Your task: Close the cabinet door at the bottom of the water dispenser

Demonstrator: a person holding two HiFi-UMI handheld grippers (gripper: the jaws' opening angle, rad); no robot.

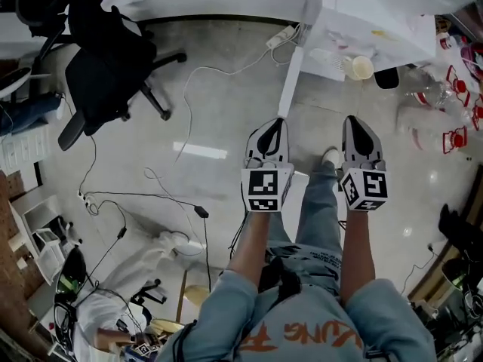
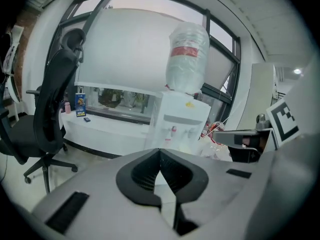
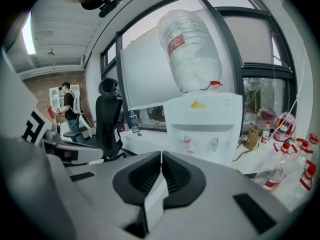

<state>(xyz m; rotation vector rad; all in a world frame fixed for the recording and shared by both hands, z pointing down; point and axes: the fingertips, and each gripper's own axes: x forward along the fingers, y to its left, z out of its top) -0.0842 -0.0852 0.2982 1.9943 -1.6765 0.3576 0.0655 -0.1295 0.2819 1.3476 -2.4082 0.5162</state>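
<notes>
Water dispenser: white unit [image 3: 204,118], at 12 o'clock ahead of both claws in the two gripper views; in the head view it sits at 1 o'clock.
Cabinet door: the claw bodies hide it in both gripper views. In the head view a narrow white panel [image 1: 291,81] runs from the dispenser's corner toward 6 o'clock. I take it for the door, standing open and seen edge-on.
Left claw: [image 2: 160,153] pressed together, nothing between the pads; the panel's free end lies just at its 12 o'clock in the head view.
Right claw: [image 3: 161,156] pressed together and empty, level with the left one at its 3 o'clock.
Handling: likely a thin, stiff, light hinged panel that swings with little force. Its face looks smooth, so a pad could skid.
Where to take it: no pinch needed. Push with closed tips on the broad face near the free edge, far from the hinge.
Water bottle: large clear bottle [image 3: 190,46] upended on the dispenser; its fill level cannot be told.
Cup: pale cup [image 1: 361,67] near the dispenser, at 12 o'clock of the right claw; contents unclear.
Small bottles: red-capped, clear [image 1: 454,138], at 3 o'clock on the floor; seemingly empty.
</notes>
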